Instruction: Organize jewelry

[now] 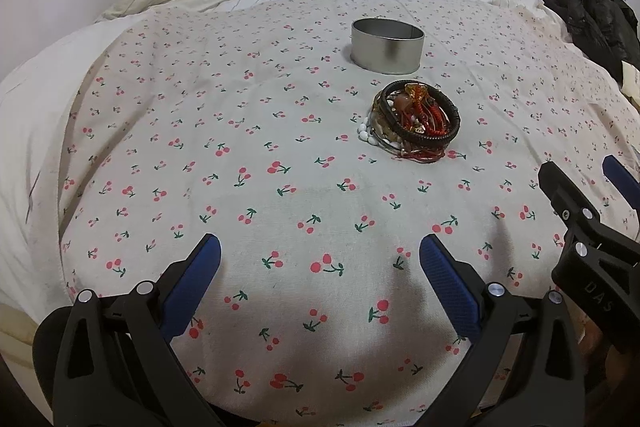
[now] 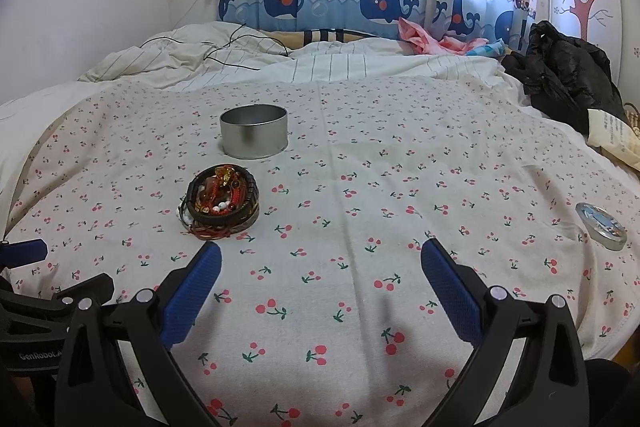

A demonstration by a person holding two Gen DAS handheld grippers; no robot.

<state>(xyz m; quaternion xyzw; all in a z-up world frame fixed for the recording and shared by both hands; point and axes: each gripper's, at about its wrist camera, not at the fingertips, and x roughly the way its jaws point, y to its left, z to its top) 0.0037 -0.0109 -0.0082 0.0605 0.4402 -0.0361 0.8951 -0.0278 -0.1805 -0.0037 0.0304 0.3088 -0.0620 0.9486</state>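
A heap of jewelry, with black braided bracelets, red cords, amber beads and white beads, lies on the cherry-print cloth. Just behind it stands an open round silver tin, whose inside is hidden. A tin lid rests flat on the cloth at the right. My left gripper is open, low over the cloth, well short of the heap. My right gripper is open too, to the right of the heap, nothing between its fingers. Each gripper shows at the edge of the other's view.
The cloth covers a bed with striped bedding behind it. A black cable trails over the bedding. A black jacket, a paper bag and pink fabric lie at the back right. Whale-print curtains hang behind.
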